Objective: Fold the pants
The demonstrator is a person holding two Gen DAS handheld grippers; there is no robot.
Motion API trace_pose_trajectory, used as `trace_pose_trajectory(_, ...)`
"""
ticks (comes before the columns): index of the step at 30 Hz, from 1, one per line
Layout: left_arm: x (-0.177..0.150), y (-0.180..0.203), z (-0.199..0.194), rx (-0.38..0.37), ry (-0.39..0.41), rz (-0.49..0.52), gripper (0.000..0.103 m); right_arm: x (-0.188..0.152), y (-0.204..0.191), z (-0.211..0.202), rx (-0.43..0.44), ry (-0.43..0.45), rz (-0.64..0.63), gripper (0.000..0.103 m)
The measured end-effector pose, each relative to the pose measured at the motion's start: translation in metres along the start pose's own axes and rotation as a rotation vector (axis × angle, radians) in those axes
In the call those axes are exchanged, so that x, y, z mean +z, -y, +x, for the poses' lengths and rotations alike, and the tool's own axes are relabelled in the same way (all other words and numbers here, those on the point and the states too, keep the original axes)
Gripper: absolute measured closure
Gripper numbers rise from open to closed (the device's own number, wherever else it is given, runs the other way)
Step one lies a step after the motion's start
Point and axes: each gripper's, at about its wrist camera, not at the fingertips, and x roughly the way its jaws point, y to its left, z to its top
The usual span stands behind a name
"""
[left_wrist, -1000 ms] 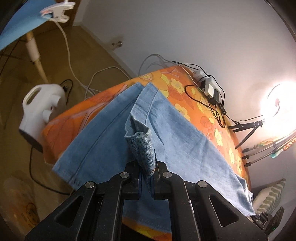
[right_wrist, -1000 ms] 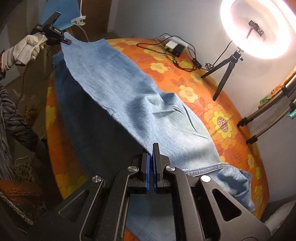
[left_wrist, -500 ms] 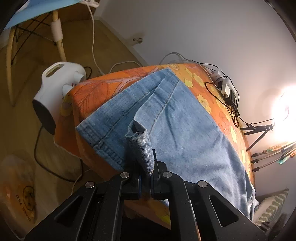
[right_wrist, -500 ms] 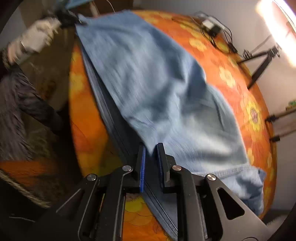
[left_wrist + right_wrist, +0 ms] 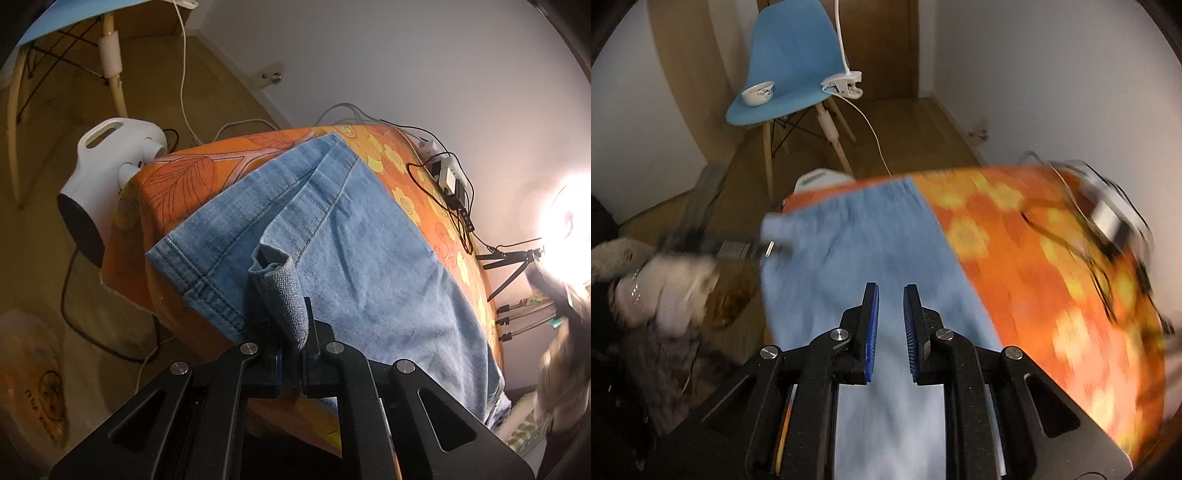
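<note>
Light blue denim pants [image 5: 354, 243] lie lengthwise on a table with an orange flowered cloth [image 5: 207, 173]. My left gripper [image 5: 291, 332] is shut on a pinched fold of the leg hem, which stands up between its jaws at the table's near corner. In the right wrist view the pants [image 5: 871, 236] are blurred by motion. My right gripper [image 5: 889, 295] hovers over them with its blue-padded jaws a little apart and no cloth between them. The left gripper [image 5: 768, 249] and a gloved hand [image 5: 676, 280] show at the pants' left corner.
A white heater [image 5: 107, 173] stands on the floor beside the table end. A blue chair [image 5: 786, 70] with a bowl and a clip lamp is behind. Cables and a power strip [image 5: 448, 184] lie along the table's far edge near a ring light on a tripod [image 5: 513, 262].
My right gripper let go of the pants, its jaws parted, and it swept along the table toward the leg end. The left gripper kept its grip and sank slightly toward the table corner.
</note>
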Motion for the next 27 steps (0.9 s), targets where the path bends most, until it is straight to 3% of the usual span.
trace_pose_trajectory(2, 0.000, 0.003, 0.000, 0.010, -0.001, 0.019, 0.097, 0.025, 0.000, 0.034, 0.028, -0.005, -0.004, 0.086)
trace_pose_trajectory(5, 0.003, 0.004, 0.000, 0.017, -0.007, 0.027, 0.096, 0.051, -0.001, 0.080, 0.030, -0.002, -0.019, 0.068)
trace_pose_trajectory(12, 0.007, -0.002, 0.002, -0.004, -0.012, 0.006, 0.095, 0.085, 0.002, 0.163, 0.034, -0.045, -0.038, 0.067)
trace_pose_trajectory(16, 0.007, -0.006, 0.001, -0.024, -0.015, -0.020, 0.095, 0.091, 0.008, 0.189, 0.012, -0.067, -0.035, 0.067)
trace_pose_trajectory(20, 0.008, -0.007, -0.002, -0.020, -0.005, -0.032, 0.092, 0.092, 0.010, 0.200, 0.038, -0.069, -0.026, 0.067)
trace_pose_trajectory(27, 0.009, -0.008, -0.005, -0.012, 0.014, -0.039, 0.092, 0.087, 0.007, 0.212, 0.011, -0.094, -0.053, 0.067)
